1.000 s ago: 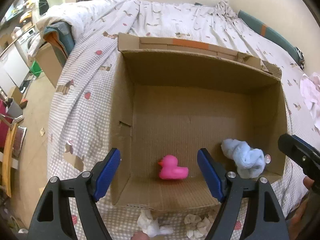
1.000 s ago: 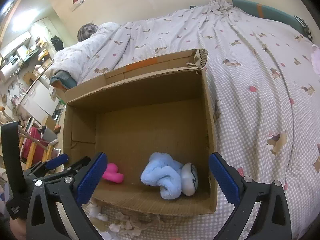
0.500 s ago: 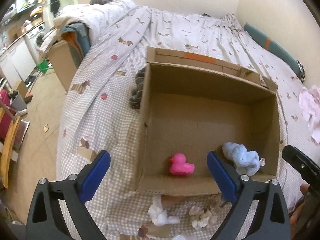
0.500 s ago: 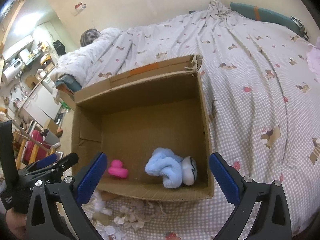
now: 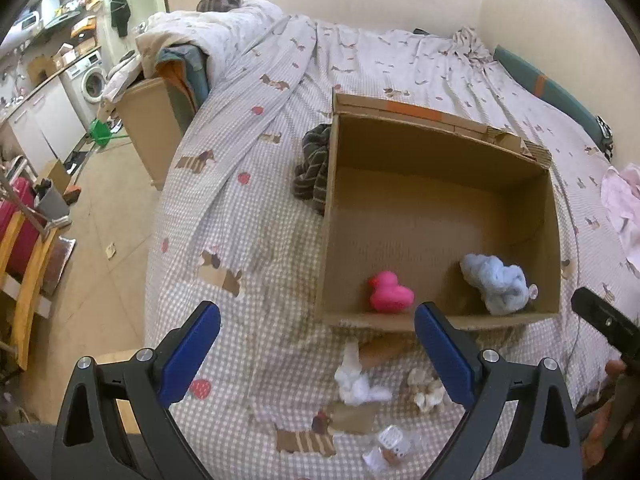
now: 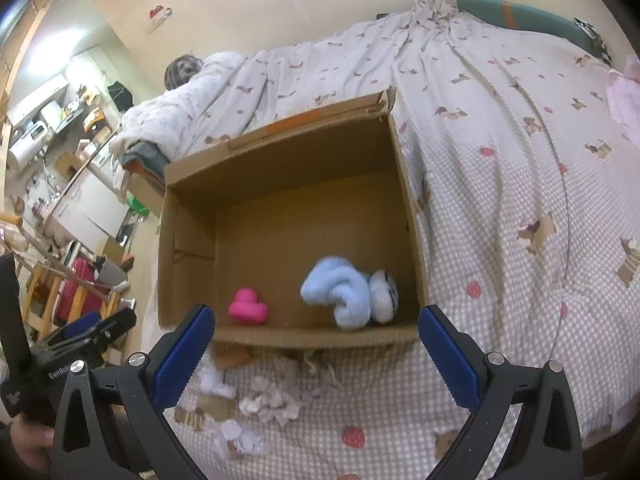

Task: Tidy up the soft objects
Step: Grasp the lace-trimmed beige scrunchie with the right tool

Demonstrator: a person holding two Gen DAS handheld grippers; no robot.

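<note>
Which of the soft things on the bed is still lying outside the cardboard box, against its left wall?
The dark striped cloth, bunched against the cardboard box. The pink duck and light blue bundle sit inside.

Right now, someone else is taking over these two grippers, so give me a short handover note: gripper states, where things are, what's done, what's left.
Left gripper: open, empty, above the bedspread in front of the cardboard box.
Right gripper: open, empty, facing the box's near wall.
Done: pink duck and light blue cloth lie in the box by the near wall; a small white thing sits beside the cloth.
Left: white fluffy scraps on the bed before the box, a striped dark cloth against its left wall, and pink fabric far right.
</note>
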